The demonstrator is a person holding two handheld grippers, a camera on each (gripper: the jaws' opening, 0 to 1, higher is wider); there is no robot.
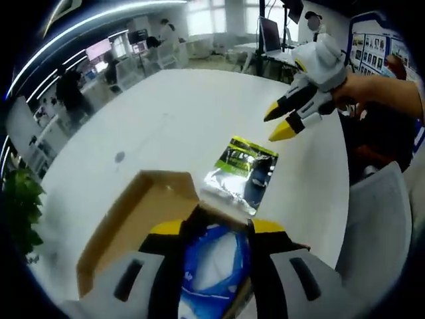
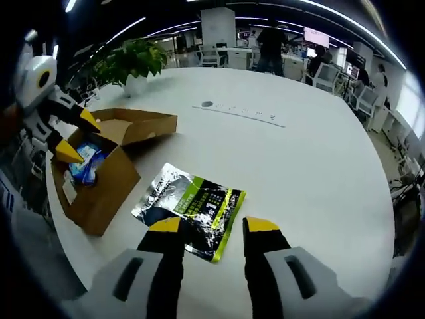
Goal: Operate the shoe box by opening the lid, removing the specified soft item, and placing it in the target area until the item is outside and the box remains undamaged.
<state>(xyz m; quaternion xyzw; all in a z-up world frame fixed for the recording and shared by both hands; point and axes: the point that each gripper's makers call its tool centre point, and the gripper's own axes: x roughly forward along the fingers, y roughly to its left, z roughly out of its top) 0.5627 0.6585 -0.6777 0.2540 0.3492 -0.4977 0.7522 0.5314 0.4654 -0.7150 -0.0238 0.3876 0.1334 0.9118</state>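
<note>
Around the white table [image 2: 319,153] — an office, desks, potted plant [image 2: 129,63].

A large white table [image 2: 312,153] with a rounded edge is carrying everything. An open brown cardboard shoe box [image 2: 106,176] is sitting directly on it near one edge, its lid flap [image 2: 136,123] lying folded back. A silver, black and green foil pouch [image 2: 192,209] is lying flat on the tabletop just beside the box, apart from it. A small dark round mark [image 2: 207,104] is showing farther out on the surface.
</note>
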